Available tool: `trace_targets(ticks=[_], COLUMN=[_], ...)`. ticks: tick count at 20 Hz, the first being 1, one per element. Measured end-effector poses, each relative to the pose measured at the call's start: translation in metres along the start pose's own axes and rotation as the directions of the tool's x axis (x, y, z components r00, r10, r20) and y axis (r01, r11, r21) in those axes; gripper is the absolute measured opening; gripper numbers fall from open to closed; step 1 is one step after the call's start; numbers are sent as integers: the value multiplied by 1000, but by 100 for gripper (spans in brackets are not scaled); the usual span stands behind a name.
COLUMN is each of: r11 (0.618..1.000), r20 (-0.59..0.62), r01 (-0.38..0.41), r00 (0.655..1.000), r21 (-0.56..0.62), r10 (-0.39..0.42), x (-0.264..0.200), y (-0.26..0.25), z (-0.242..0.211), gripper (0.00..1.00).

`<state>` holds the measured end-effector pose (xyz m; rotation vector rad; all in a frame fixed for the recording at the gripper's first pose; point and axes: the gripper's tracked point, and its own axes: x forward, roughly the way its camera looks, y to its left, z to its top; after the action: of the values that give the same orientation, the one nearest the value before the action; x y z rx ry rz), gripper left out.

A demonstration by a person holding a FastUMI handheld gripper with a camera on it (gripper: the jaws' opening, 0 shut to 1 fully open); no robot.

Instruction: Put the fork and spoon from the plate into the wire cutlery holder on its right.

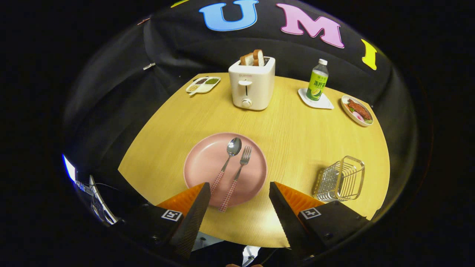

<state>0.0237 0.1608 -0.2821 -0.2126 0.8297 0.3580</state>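
A pink plate point(207, 163) lies on the round wooden table, just ahead of my fingers. On it rest a spoon point(227, 160) and a fork point(237, 174), side by side, both with checked handles pointing back toward me; the fork's handle end hangs over the plate's near rim. A wire cutlery holder point(339, 180) stands to the plate's right, beyond my right finger. My gripper point(239, 185) is open, held above the table's near side, with the handle ends showing between its fingers and nothing held.
At the back of the table point(297, 137) stands a white toaster point(252, 83) with bread slices in it. A divided snack dish point(203, 84) is at the back left. A green bottle point(318, 81) on a white coaster and a small plate of food point(357, 110) sit back right.
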Motion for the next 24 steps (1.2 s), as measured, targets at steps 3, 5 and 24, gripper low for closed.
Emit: trace_targets(ticks=[3, 5, 24], r11=[1000, 1000, 997], r20=[-46, -77, -312], r01=[-7, -1, 36], r00=[999, 997, 950], r21=[-5, -19, 68], r10=[7, -1, -13], x=[25, 42, 94], y=[9, 12, 10], z=[-6, -11, -60], gripper=[99, 98, 29])
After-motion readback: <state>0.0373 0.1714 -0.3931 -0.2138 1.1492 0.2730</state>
